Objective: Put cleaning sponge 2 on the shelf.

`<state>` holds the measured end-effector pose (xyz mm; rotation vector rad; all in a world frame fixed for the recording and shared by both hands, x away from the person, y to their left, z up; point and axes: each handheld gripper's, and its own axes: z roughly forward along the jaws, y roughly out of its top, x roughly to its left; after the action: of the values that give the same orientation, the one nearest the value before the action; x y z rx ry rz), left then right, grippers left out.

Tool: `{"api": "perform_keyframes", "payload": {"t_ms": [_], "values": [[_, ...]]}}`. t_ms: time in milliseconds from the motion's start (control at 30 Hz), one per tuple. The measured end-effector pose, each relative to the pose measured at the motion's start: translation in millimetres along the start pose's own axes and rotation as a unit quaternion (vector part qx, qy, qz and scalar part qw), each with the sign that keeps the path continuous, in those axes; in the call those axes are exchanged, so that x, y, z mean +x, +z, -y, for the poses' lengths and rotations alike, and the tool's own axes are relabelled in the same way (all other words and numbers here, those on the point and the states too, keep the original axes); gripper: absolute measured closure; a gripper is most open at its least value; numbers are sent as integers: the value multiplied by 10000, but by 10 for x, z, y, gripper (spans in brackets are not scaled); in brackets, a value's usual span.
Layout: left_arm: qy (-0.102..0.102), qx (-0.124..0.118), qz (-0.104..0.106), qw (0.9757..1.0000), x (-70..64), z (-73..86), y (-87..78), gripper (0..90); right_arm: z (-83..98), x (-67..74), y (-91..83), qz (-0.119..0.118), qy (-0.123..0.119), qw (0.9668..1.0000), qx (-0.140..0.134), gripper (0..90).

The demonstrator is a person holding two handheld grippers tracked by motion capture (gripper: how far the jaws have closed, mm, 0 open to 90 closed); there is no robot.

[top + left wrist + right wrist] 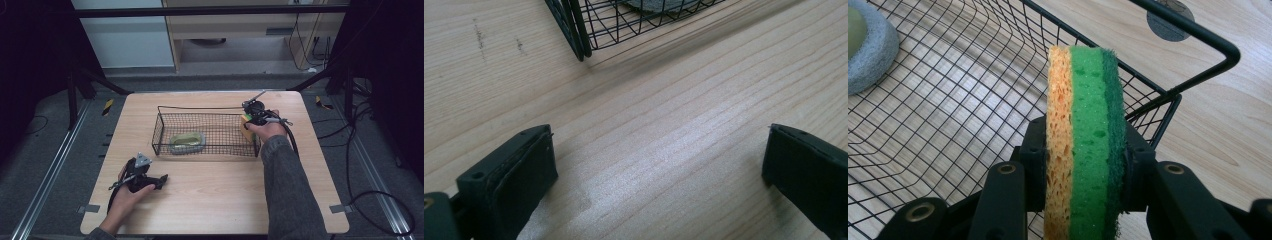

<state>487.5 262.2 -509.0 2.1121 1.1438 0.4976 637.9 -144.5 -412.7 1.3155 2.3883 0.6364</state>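
A sponge (1083,140) with orange, light green and dark green layers stands on edge between my right gripper's (1083,177) jaws, which are shut on it. It hangs over the right end of a black wire basket (159,131), just inside the rim. In the high view the right gripper (250,120) holds the sponge (246,122) at the basket's right end. A grey-green scouring pad (187,141) lies on the basket floor, also at the upper left of the right gripper view (870,55). My left gripper (659,170) rests near the table's front left (152,181), jaws wide apart over bare wood.
The light wooden table (215,195) has free room in front of the basket and to its left. The basket's near corner (576,35) is just ahead of the left gripper. A cable (295,145) trails from the right gripper off the table's right side.
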Motion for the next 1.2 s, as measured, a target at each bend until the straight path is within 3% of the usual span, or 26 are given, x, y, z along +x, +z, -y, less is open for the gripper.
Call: {"api": "perform_keyframes", "payload": {"t_ms": [600, 867, 1200], "values": [[1, 0, -2, 10000, -1, 0, 0, 0, 6, 3, -5, -12, 36, 9999, 117, 597], [17, 0, -6, 10000, 1, -1, 0, 0, 9, 9, -148, -23, 21, 9999, 129, 540], [19, 0, -7, 10000, 1, -1, 0, 0, 5, 55, -274, -90, -114, 9999, 93, 608]]}}
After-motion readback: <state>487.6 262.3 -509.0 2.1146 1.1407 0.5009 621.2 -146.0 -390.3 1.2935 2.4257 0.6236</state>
